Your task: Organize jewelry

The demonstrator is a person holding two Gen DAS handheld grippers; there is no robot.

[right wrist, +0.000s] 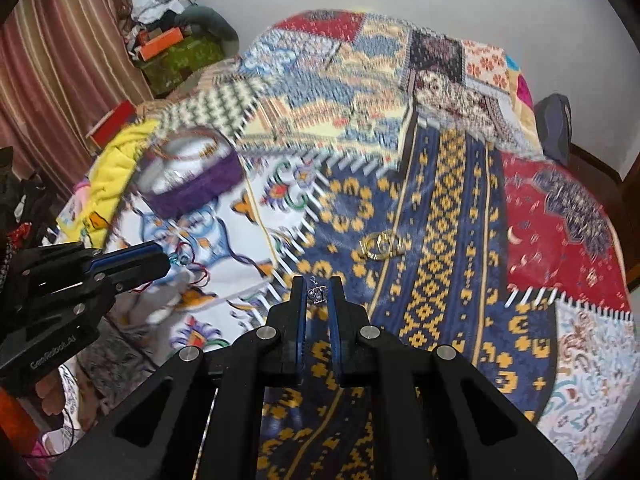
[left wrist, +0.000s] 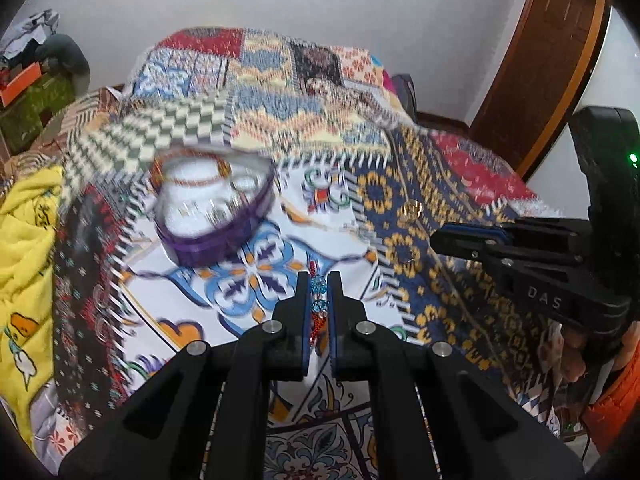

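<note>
Carry step: left hand-held gripper [left wrist: 319,288] clamps the beaded bracelet [left wrist: 318,300]; right hand-held gripper [right wrist: 317,292] pinches a silver ring [right wrist: 317,294]. Next: drop both into purple jewelry box [left wrist: 212,208] near bed's [left wrist: 420,208] left edge.

A bed carries everything, covered by a patchwork quilt [right wrist: 440,208] of blue, gold, red and white patterned panels. A purple jewelry box [left wrist: 212,216] sits on its white floral patch, a gold ring [right wrist: 380,246] lies on the blue-and-gold panel, and a yellow cloth [left wrist: 28,240] lies at its left edge
</note>
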